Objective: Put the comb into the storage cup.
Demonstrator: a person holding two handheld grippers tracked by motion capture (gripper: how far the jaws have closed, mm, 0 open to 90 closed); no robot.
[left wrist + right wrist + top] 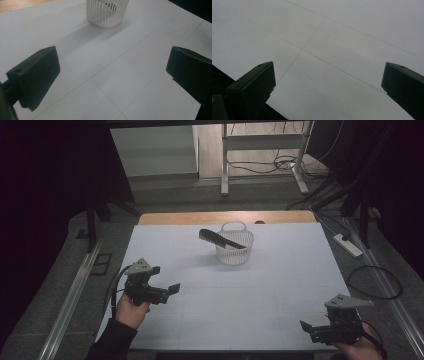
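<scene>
**Comb across the basket, both grippers waiting near the table's front edge**

From the high view, a white slatted basket (pixel 234 245) stands toward the far middle of the white table (pixel 280 285). A dark comb (pixel 221 240) lies tilted across its rim, one end down inside and the other jutting out over the rim to the left (it looks propped rather than settled, probably because it is too long to drop in flat). The left gripper (pixel 172 289) is held low near the front left, pointing inward; the right gripper (pixel 305 326) sits at the front right corner, also pointing inward. Both are well apart from the basket, which reads as a resting pose with nothing in hand. Nothing lies between either gripper and the basket. Off the table, a power strip (pixel 347 245) and loose cables (pixel 372 282) lie on the floor to the right, well out of the way.

In the left gripper view, the jaws stand wide apart with bare table between them. The basket (pixel 106 12) is ahead, its slats showing a dark shape inside that I take for the comb. The way to it is open.

In the right gripper view, the jaws are likewise spread wide and hold nothing; they look down on bare table (pixel 332 50) crossed by thin lines, with the dark front edge at lower left.
</scene>
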